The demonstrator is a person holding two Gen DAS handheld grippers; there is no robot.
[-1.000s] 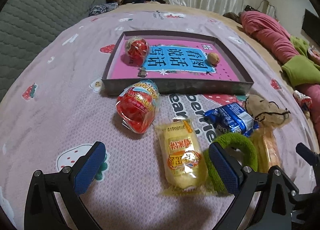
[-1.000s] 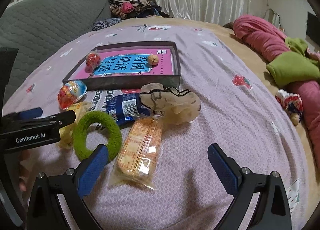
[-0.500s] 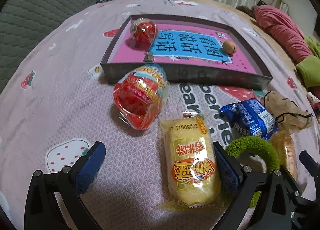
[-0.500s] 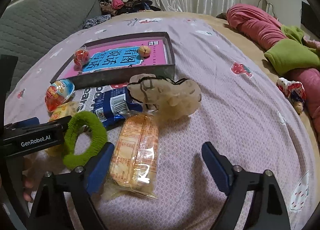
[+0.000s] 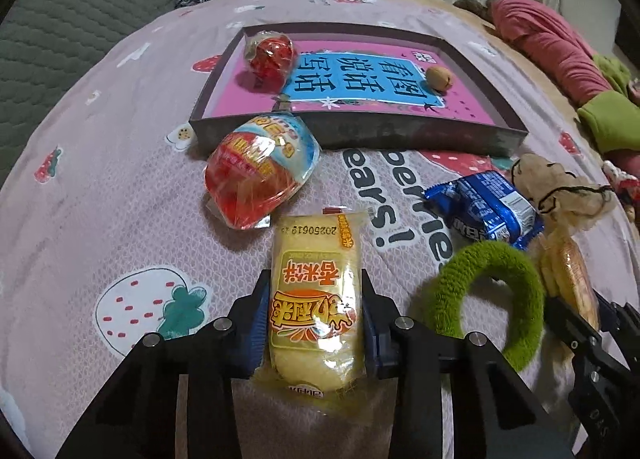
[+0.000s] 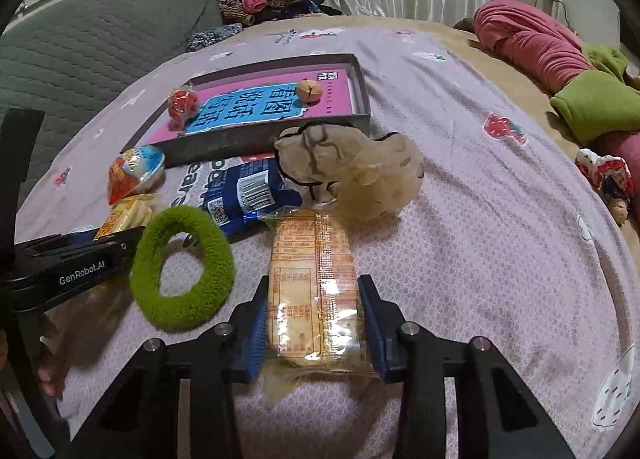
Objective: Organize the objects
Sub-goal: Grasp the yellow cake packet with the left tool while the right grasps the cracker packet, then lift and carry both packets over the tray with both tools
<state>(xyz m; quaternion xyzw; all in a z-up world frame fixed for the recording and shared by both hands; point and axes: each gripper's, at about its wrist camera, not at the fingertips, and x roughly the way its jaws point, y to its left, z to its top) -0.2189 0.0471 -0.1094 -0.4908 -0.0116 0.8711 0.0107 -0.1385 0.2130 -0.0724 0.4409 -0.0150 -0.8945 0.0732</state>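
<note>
- Left wrist view: left gripper (image 5: 314,317) jaws closing on the yellow pack (image 5: 314,299), lying on the bed (image 5: 100,179) short of the tray (image 5: 360,131). Risk: slick wrapper slides out.
- Right wrist view: right gripper (image 6: 314,317) jaws closing on the cracker pack (image 6: 314,283), beside the green ring (image 6: 182,271). Risk: crackers crush.

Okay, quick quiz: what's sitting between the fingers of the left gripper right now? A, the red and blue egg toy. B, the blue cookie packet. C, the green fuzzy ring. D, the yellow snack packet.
D: the left gripper is closing with its blue pads on both sides of the yellow snack packet; the green fuzzy ring lies apart from it.
</note>
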